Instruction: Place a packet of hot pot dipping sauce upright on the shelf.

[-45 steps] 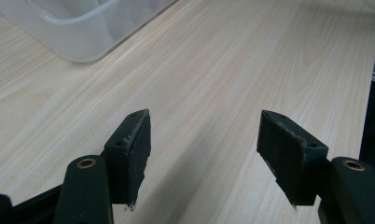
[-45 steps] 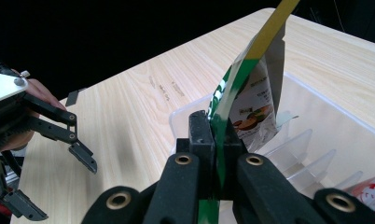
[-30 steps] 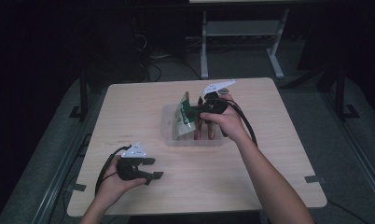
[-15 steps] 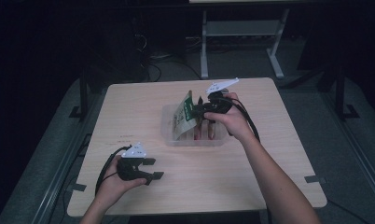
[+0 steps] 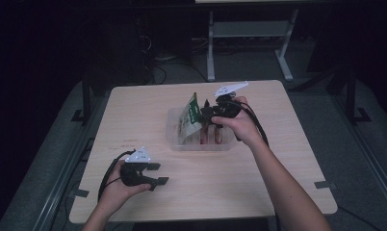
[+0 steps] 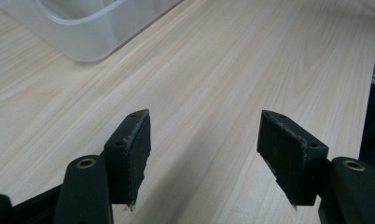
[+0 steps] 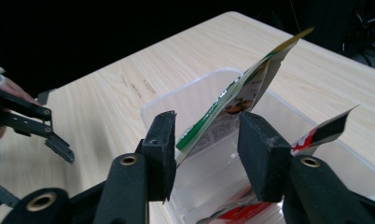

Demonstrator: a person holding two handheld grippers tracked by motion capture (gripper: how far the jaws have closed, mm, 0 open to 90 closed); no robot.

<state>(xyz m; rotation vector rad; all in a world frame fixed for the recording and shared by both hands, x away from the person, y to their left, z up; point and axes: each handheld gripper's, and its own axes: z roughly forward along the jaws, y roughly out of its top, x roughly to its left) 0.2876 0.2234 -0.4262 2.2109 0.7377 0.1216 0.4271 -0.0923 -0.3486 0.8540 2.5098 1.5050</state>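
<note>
two half-open jaws of your right gripper (image 7: 206, 140) have been opening around the green packet (image 7: 232, 100), gripping nothing; it's light, floppy, slick, so pinch its top edge.

Clear bin (image 5: 174, 139) with upright packets (image 5: 187, 118) blocks mid-table (near wood (image 5: 206, 178) lies free).
</note>
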